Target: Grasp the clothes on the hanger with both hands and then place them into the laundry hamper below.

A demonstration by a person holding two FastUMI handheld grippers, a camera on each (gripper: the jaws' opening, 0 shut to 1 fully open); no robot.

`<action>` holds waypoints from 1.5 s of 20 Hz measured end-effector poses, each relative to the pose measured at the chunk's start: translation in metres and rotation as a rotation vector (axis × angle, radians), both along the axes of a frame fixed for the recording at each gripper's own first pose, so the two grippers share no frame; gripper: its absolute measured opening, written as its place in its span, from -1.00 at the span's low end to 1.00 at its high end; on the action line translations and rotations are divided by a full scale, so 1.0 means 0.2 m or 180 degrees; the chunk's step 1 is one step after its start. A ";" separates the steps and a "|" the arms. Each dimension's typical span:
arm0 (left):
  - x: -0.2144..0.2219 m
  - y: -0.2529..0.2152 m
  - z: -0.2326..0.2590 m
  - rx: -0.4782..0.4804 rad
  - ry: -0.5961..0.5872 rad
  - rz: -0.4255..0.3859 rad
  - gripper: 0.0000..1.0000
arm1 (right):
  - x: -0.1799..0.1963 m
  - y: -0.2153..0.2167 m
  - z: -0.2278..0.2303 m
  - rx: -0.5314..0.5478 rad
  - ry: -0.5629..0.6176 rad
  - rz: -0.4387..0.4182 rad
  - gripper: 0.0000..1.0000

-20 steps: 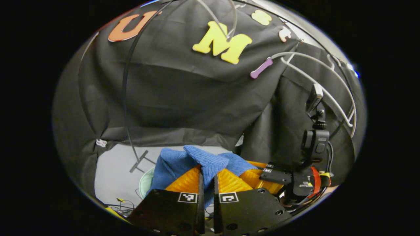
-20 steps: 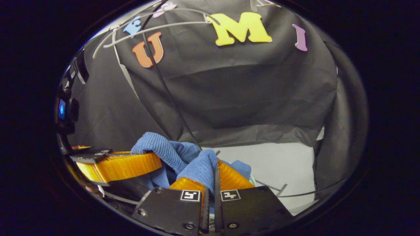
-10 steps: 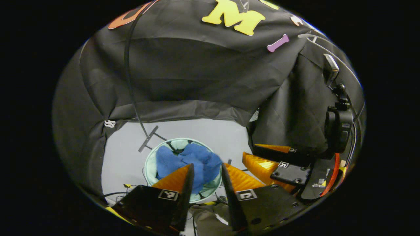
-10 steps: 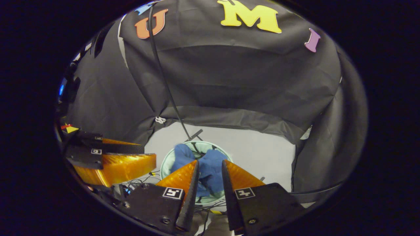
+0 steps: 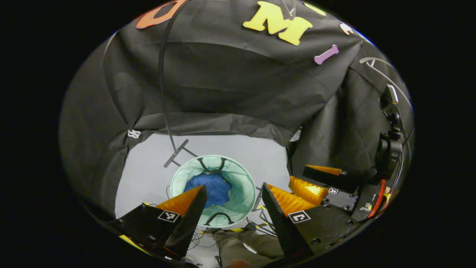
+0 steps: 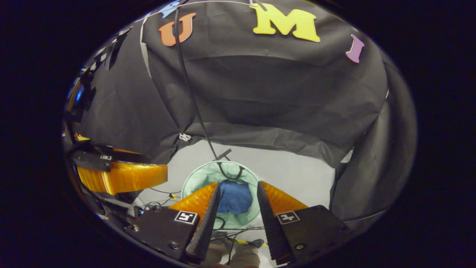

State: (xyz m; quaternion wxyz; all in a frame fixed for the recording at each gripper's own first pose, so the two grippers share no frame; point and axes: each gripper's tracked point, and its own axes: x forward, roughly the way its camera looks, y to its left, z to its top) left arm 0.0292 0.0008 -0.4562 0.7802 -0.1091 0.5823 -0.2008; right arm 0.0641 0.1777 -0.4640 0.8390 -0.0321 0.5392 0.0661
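1. Jaws on both tools stand apart and empty: left gripper (image 5: 232,197) and right gripper (image 6: 238,193) both hang high above the round pale-green mesh laundry hamper (image 5: 243,186).
2. Blue ribbed knit garment (image 5: 208,188) lies bunched inside the hamper, low at its centre, clear of the rim.
3. Drop looks complete. Judgement: keep the jaws apart and lift straight up.
4. Mind the thin black stand pole (image 6: 193,100) at the hamper's far-left side.
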 end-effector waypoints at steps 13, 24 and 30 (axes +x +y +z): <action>-0.11 -0.02 0.51 0.0120 -0.0677 0.0216 0.80 | -0.36 -0.26 0.54 0.0005 -0.0893 0.0190 0.29; 0.00 -0.02 1.25 0.0145 -0.1815 0.0613 0.81 | -0.23 -0.79 1.42 0.0020 -0.2034 -0.0331 0.37; 0.07 0.03 1.76 0.0091 -0.2487 0.0794 0.65 | -0.17 -0.81 2.01 0.0055 -0.2667 -0.0246 0.52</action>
